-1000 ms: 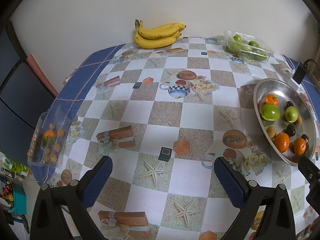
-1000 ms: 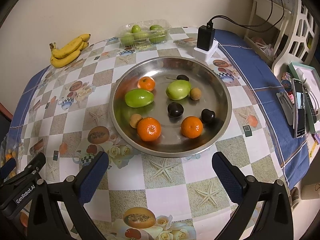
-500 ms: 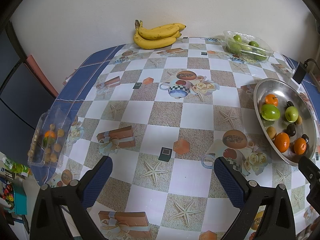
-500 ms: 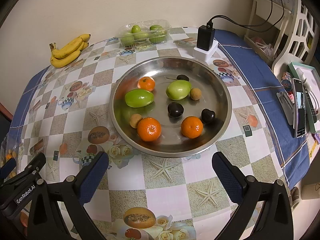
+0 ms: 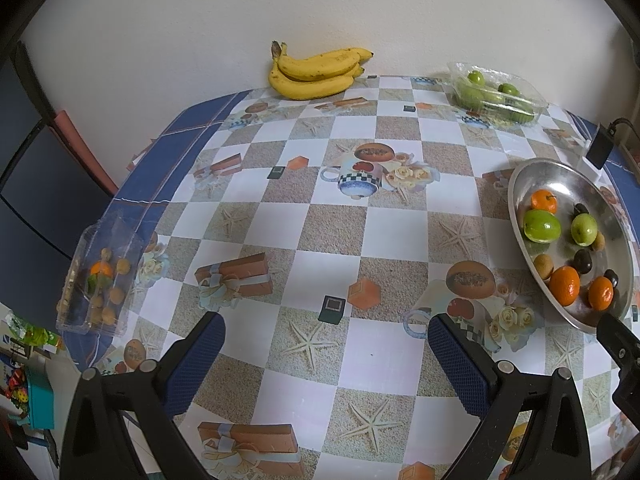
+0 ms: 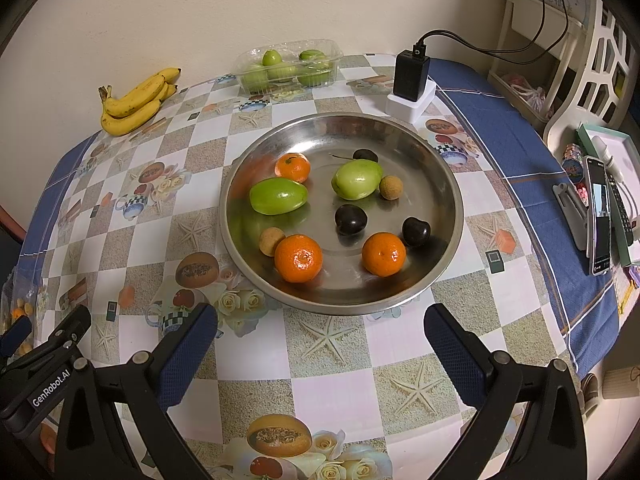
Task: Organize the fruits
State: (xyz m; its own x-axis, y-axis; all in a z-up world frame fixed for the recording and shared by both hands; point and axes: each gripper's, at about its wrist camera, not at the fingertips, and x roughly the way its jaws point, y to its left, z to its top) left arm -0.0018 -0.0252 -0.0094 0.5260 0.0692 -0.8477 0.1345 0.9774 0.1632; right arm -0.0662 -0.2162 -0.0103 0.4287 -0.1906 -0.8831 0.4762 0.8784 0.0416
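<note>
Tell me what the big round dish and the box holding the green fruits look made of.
Round dish: apparently stainless steel or similar metal, brushed-shiny; it mirrors the fruit colours. Box of green fruits: thin clear plastic, glossy; the fruits show through its walls.

Two wrist views over one table

We look from its near edge toward the wall; both share the steel bowl (image 5: 516, 178) (image 6: 240, 168).
</note>
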